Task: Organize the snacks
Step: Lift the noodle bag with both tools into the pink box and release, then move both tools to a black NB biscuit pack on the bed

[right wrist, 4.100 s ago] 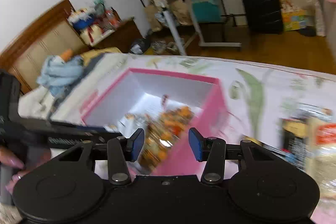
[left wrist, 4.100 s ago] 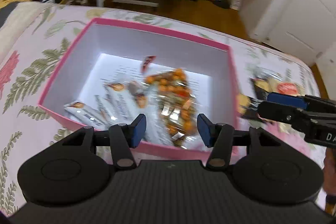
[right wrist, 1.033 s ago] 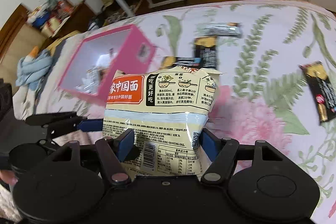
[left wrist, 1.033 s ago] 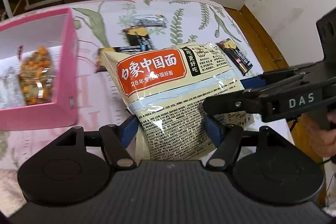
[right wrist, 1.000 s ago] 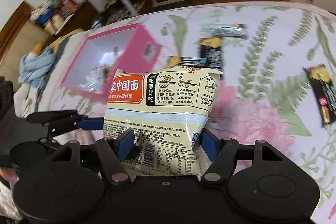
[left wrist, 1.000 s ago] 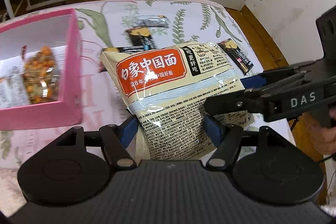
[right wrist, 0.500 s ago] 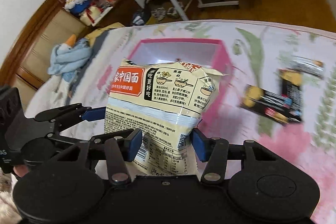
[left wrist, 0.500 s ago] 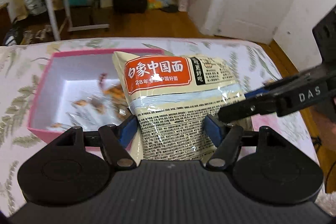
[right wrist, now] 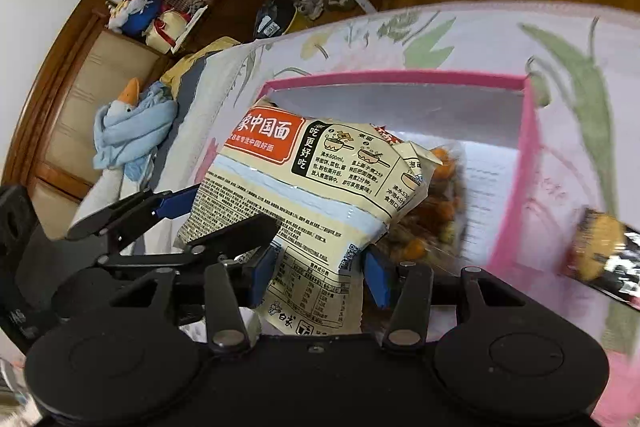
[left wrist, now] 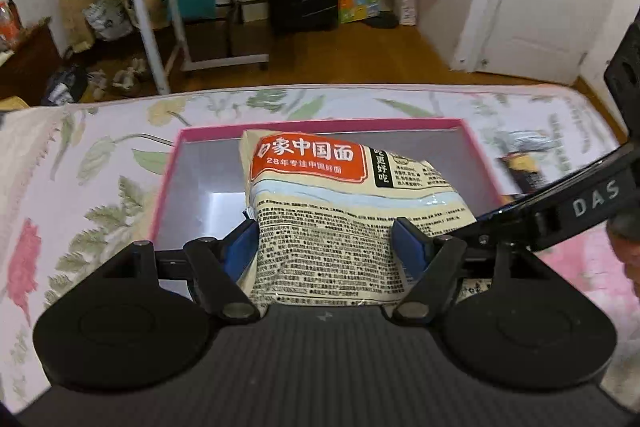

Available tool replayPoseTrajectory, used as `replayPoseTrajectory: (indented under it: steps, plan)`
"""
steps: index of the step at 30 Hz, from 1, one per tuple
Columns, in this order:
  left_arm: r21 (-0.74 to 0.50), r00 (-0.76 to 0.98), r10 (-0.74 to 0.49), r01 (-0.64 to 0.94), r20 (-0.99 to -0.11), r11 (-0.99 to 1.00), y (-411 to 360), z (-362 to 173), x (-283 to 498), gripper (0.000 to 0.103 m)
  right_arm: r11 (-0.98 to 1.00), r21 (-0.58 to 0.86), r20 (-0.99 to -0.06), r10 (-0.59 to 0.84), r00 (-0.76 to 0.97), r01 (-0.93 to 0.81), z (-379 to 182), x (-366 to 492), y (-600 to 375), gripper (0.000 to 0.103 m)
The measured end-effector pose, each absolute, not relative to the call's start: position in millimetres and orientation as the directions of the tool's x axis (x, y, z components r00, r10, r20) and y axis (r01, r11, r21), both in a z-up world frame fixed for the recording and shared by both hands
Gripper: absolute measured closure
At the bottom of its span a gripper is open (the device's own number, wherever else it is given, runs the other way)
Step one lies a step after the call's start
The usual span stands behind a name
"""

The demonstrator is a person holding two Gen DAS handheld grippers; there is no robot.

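The noodle bag [left wrist: 352, 211] has swung from above the bed to over the box [left wrist: 478, 155], ahead of both grippers' [left wrist: 324, 247] [right wrist: 316, 269] jaws, which pinch its near edge. Placing step; next, lower and release together.

Your two grippers over the box
Your right gripper [right wrist: 318, 273] clamps the cream plastic noodle packet [right wrist: 316, 187]; the pink cardboard box [right wrist: 508, 219] sits at twelve o'clock.
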State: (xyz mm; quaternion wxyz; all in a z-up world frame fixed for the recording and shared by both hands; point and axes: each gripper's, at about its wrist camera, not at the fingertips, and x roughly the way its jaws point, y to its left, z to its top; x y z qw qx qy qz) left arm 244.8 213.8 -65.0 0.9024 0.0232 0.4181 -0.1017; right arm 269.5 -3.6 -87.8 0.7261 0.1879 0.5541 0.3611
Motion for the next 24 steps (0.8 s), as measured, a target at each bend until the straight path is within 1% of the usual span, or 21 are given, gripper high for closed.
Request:
replayPoseTrajectory:
  steps: [3, 5, 7, 9, 13, 15, 24]
  plan:
    - [-0.038, 0.631, -0.132, 0.161, -0.765, 0.986, 223.6, -78.1, 250.1, 0.029, 0.652, 0.696, -0.654, 0.748, 0.11, -0.301, -101.3, 279.8, 7.5, 0.048]
    - [-0.014, 0.62, -0.083, 0.116, -0.78, 0.993, 228.1, -86.1, 254.4, 0.027, 0.621, 0.725, -0.628, 0.773, 0.083, -0.298, -108.1, 281.2, 12.7, 0.048]
    - [0.041, 0.628, -0.02, 0.082, -0.778, 0.996, 230.2, -88.7, 253.4, 0.027, 0.616, 0.726, -0.625, 0.776, 0.078, -0.306, -108.3, 277.7, 13.8, 0.043]
    - [0.069, 0.641, 0.01, 0.067, -0.767, 0.995, 230.8, -87.3, 248.2, 0.027, 0.615, 0.706, -0.629, 0.772, 0.088, -0.351, -99.6, 268.5, 10.8, 0.041]
    - [0.033, 0.64, -0.026, 0.081, -0.768, 0.996, 227.4, -77.7, 231.8, 0.027, 0.62, 0.64, -0.636, 0.759, 0.141, -0.454, -71.2, 246.5, -5.8, 0.04]
    - [0.019, 0.644, -0.046, 0.093, -0.764, 0.996, 222.2, -71.4, 222.0, 0.027, 0.643, 0.578, -0.653, 0.734, 0.189, -0.502, -54.5, 230.0, -18.7, 0.039]
    - [-0.043, 0.652, -0.166, 0.2, -0.74, 0.979, 178.8, -27.1, 179.0, 0.027, 0.735, 0.439, -0.669, 0.651, 0.358, -0.517, -18.4, 183.4, -101.3, 0.039]
